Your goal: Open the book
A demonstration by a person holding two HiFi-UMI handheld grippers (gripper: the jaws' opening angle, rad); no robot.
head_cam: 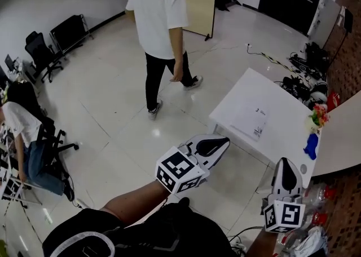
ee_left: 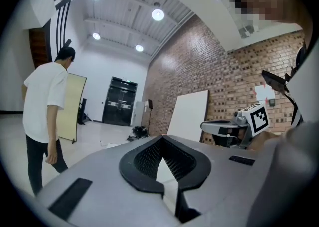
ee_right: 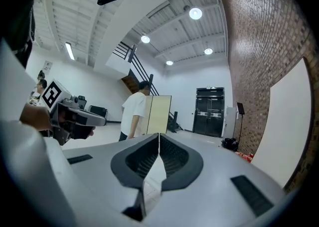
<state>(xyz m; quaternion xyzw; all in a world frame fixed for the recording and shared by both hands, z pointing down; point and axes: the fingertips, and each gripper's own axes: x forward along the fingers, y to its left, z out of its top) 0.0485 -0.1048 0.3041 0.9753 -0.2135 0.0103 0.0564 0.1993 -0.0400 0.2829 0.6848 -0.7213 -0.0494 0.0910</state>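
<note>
A flat white book or sheet with small dark print lies on the white table to the right, ahead of both grippers; I cannot tell which it is. My left gripper is held level above the floor, short of the table's near corner, with its jaws together and nothing between them. My right gripper hangs near the table's near right edge, jaws also shut and empty. Each gripper shows in the other's view: the right gripper and the left gripper.
A person in a white T-shirt walks across the tiled floor ahead. Another person sits at the left among office chairs. A blue object and flowers sit at the table's right edge. Cables clutter the far right floor.
</note>
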